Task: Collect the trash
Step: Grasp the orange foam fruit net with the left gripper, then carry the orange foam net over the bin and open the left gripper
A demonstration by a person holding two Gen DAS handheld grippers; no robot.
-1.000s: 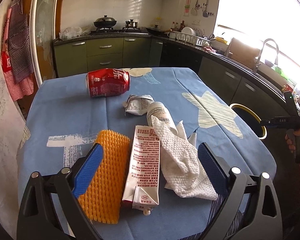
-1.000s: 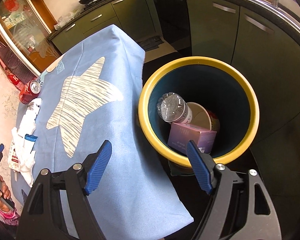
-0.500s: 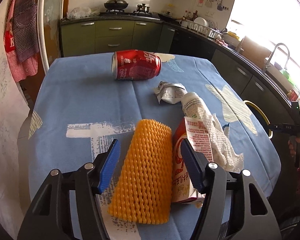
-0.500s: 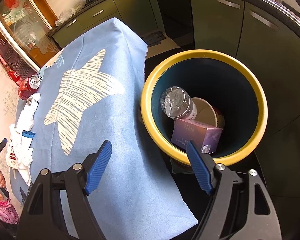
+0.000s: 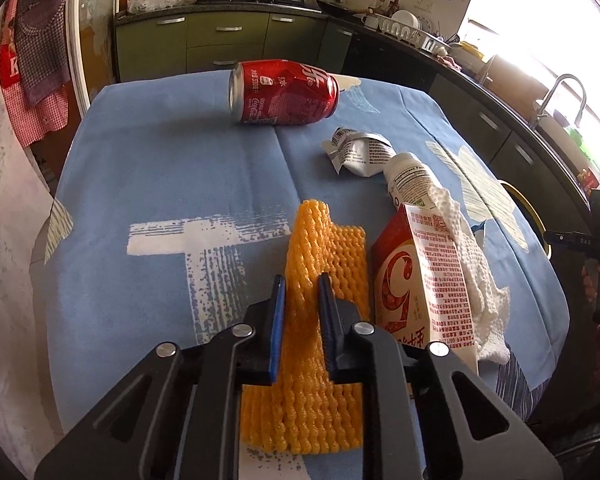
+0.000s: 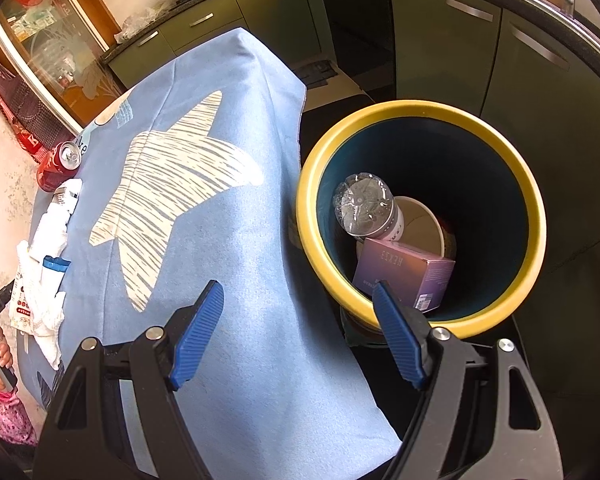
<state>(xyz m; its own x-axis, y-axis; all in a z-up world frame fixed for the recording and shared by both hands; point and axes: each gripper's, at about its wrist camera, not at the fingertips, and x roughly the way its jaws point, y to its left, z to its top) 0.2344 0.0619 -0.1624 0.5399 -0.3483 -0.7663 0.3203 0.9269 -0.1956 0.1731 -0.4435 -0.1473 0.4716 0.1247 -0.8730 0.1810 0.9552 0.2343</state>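
Just closed: left gripper (image 5: pixel 301 286) now pinching orange foam netting (image 5: pixel 324 248), its ribbed mesh buckled upward on blue cloth (image 5: pixel 160 168) beside glossy carton (image 5: pixel 416 280). Right gripper (image 6: pixel 298 294) spread wide, gripping nothing, above yellow-rimmed round bin (image 6: pixel 536 208).

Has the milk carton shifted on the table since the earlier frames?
Yes. The milk carton lay flat beside the orange foam net; now it is tipped onto its side, red face showing, against the white cloth.
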